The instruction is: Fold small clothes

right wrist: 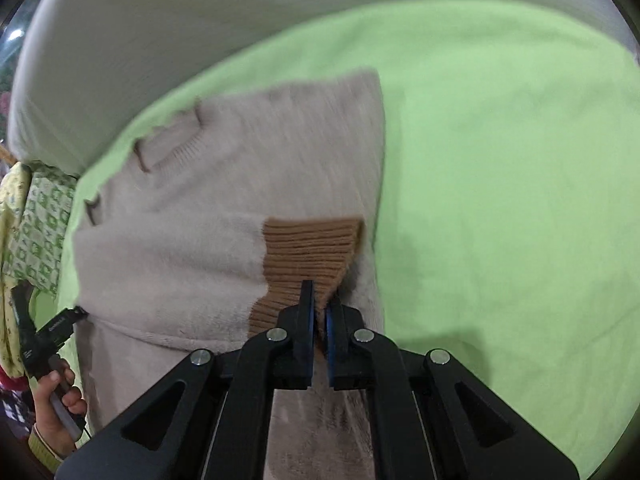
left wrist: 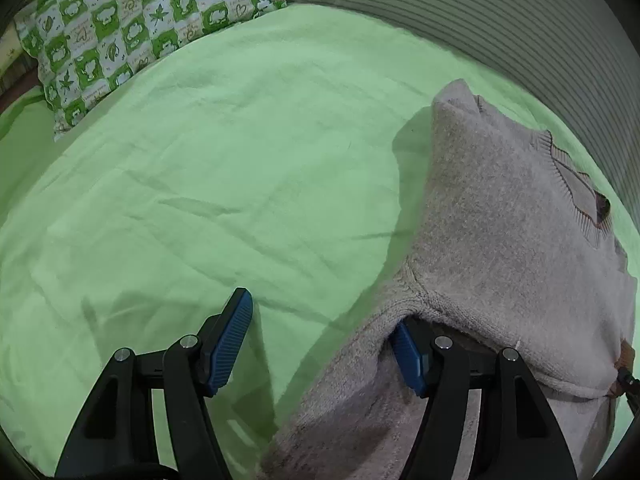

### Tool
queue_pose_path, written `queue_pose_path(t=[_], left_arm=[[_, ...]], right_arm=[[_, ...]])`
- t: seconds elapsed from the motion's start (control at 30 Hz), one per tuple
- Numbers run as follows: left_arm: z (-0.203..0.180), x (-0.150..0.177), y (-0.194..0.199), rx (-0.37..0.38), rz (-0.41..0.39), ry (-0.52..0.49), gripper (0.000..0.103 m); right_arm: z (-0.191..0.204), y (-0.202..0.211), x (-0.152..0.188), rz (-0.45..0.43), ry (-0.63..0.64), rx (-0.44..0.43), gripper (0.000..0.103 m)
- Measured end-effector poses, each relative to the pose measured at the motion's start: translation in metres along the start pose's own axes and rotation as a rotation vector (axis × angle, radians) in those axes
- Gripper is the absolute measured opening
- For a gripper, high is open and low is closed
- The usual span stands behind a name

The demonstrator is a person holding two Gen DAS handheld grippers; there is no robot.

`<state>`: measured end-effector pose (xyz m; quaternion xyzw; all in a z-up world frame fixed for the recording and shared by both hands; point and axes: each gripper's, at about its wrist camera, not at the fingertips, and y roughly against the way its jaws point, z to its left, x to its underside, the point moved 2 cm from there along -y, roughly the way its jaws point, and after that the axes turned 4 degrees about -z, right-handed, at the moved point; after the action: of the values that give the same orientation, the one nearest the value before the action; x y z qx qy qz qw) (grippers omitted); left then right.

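Left tongs [left wrist: 320,336]: jaws stand wide apart, the left blue pad [left wrist: 230,344] exposed and clear of any contact, the right blue pad [left wrist: 408,354] partly covered by cloth draped over it. Right tongs [right wrist: 319,308]: jaws drawn nearly together, the two blue-lined fingers [right wrist: 306,312] upright and parallel, pinching a brown ribbed cuff [right wrist: 312,256] between them. In the right wrist view the person's left hand [right wrist: 56,412] shows at the lower left, fingers wrapped round the handle of the left tongs.
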<state>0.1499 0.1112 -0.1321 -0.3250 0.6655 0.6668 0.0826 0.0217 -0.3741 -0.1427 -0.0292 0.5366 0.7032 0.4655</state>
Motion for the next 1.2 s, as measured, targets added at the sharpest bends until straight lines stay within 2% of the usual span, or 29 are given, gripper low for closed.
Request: queue_pose_path(t=[0.07,0.1,0.13,0.17,0.2,0.27,0.3,0.43,0.5,0.57,0.63,0.7,0.77,0.9,0.97,1.0,1.03,1.07,1.13,1.2], left_arm=[[0.003,0.0,-0.002,0.007,0.001,-0.001,0.068],[0.003,0.001,-0.001,0.011,0.002,-0.004,0.068],[0.003,0.001,-0.001,0.018,0.004,-0.01,0.068],[0.003,0.002,0.0,0.019,0.003,-0.017,0.068],[0.002,0.003,0.002,0.021,0.001,-0.027,0.068],[-0.004,0.005,0.008,0.021,-0.01,-0.051,0.068],[-0.006,0.005,0.011,0.02,-0.018,-0.068,0.066],[-0.016,0.008,0.018,0.021,-0.045,-0.13,0.066],[-0.017,0.009,0.016,0.019,-0.04,-0.129,0.066],[-0.013,0.009,0.012,0.019,-0.029,-0.109,0.066],[-0.005,0.012,0.007,0.018,-0.022,-0.09,0.068],[-0.001,0.015,0.004,0.032,-0.019,-0.07,0.068],[0.0,0.017,0.004,0.034,-0.025,-0.07,0.068],[0.0,0.019,0.001,0.035,-0.029,-0.067,0.068],[0.0,0.02,0.0,0.035,-0.031,-0.064,0.068],[0.0,0.02,0.0,0.035,-0.032,-0.064,0.068],[0.0,0.018,0.001,0.035,-0.033,-0.066,0.068],[0.0,0.019,0.0,0.032,-0.035,-0.074,0.068],[-0.001,0.02,-0.001,0.027,-0.039,-0.082,0.068],[-0.002,0.02,-0.002,0.021,-0.04,-0.093,0.068]], right_arm=[[0.003,0.006,-0.003,-0.013,-0.003,0.039,0.014],[0.005,0.009,-0.004,-0.014,0.005,0.079,0.026],[0.009,0.016,-0.007,-0.025,0.019,0.158,0.036],[0.015,0.028,-0.01,-0.073,0.027,0.194,0.037],[0.024,0.038,-0.012,-0.117,0.032,0.177,0.039],[0.05,0.045,-0.019,-0.144,0.069,0.106,0.039],[0.076,0.042,-0.027,-0.132,0.111,0.014,0.039],[0.17,0.001,-0.057,-0.017,0.186,-0.292,0.039],[0.223,-0.028,-0.069,0.036,0.256,-0.392,0.039],[0.263,-0.055,-0.071,0.081,0.301,-0.451,0.039],[0.302,-0.095,-0.071,0.182,0.333,-0.501,0.039],[0.328,-0.128,-0.068,0.228,0.382,-0.467,0.039],[0.334,-0.145,-0.067,0.239,0.387,-0.433,0.039],[0.337,-0.159,-0.067,0.254,0.355,-0.524,0.039],[0.345,-0.161,-0.066,0.251,0.384,-0.542,0.037],[0.349,-0.163,-0.067,0.25,0.399,-0.544,0.007],[0.355,-0.164,-0.07,0.234,0.421,-0.53,0.004],[0.36,-0.162,-0.076,0.18,0.45,-0.485,0.004],[0.371,-0.162,-0.088,0.107,0.432,-0.471,0.004],[0.374,-0.166,-0.096,0.062,0.423,-0.413,0.002]])
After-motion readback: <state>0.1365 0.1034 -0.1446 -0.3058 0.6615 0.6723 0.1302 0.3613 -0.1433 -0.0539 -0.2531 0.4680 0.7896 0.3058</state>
